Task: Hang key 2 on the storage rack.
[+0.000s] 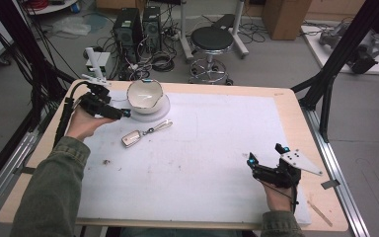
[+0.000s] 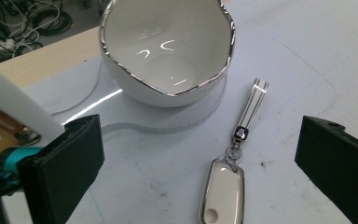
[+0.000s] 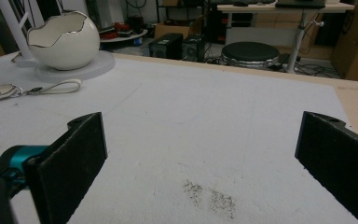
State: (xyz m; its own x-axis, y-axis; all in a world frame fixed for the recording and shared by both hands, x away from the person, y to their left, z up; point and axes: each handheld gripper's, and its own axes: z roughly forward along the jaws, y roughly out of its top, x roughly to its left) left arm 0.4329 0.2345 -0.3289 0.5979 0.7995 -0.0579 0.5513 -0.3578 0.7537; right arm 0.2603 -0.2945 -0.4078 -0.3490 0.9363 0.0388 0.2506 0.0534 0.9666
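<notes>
A white egg-shaped bowl with a jagged silver rim stands on a round clear base at the back left of the white mat. In front of it lies a cream key fob with a looped strap. My left gripper hovers just left of the bowl, open. In the left gripper view the bowl is ahead and the fob lies between the spread jaws of this gripper. My right gripper stands open near the front right, far from both; its own view has its jaws over bare mat, with the bowl far off.
The white mat covers most of the wooden table. A white stand rises at the back left corner. A thin stick lies at the front right edge. A black stool, computer towers and cables are behind.
</notes>
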